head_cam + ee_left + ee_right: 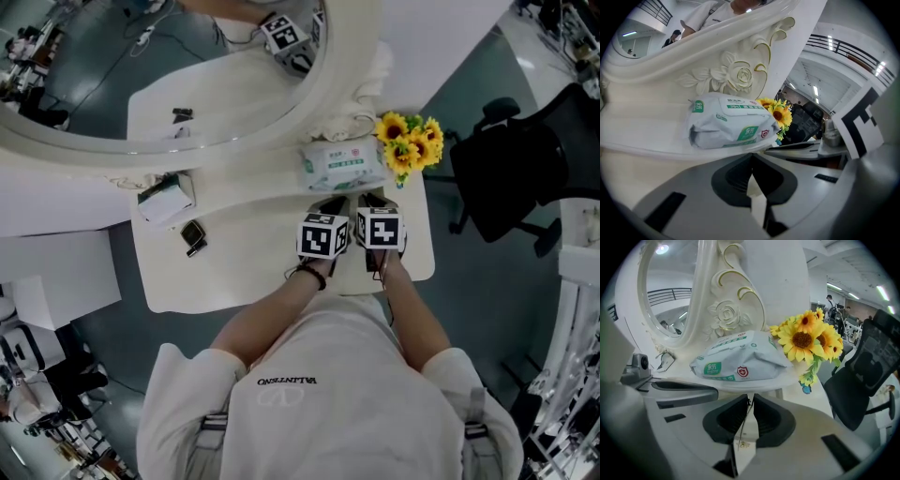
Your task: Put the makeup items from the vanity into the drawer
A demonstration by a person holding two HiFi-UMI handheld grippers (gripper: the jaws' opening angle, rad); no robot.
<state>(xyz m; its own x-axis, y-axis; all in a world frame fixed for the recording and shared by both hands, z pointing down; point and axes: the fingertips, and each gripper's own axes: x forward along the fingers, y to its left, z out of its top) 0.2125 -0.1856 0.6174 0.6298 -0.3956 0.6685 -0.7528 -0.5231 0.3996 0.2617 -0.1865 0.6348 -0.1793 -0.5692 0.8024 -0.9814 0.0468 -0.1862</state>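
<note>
On the white vanity top (pixel 244 272), both grippers sit side by side at the right end, pointing at a pack of wet wipes (pixel 342 166) (pixel 731 121) (pixel 740 363). My left gripper (pixel 330 206) (pixel 751 161) has its jaws together with nothing between them. The right gripper (pixel 375 200) (pixel 750 399) also has its tips meeting; a thin dark line runs between the pads and I cannot tell what it is. At the left of the top lie a white box holding a dark item (pixel 167 202) and a small dark compact (pixel 194 237), both well away from the grippers.
A bunch of sunflowers (pixel 410 142) (pixel 808 336) stands right of the wipes. The oval mirror (pixel 187 75) with its carved white frame rises behind. A black office chair (pixel 511 173) (pixel 862 376) stands off the table's right edge. No drawer shows in any view.
</note>
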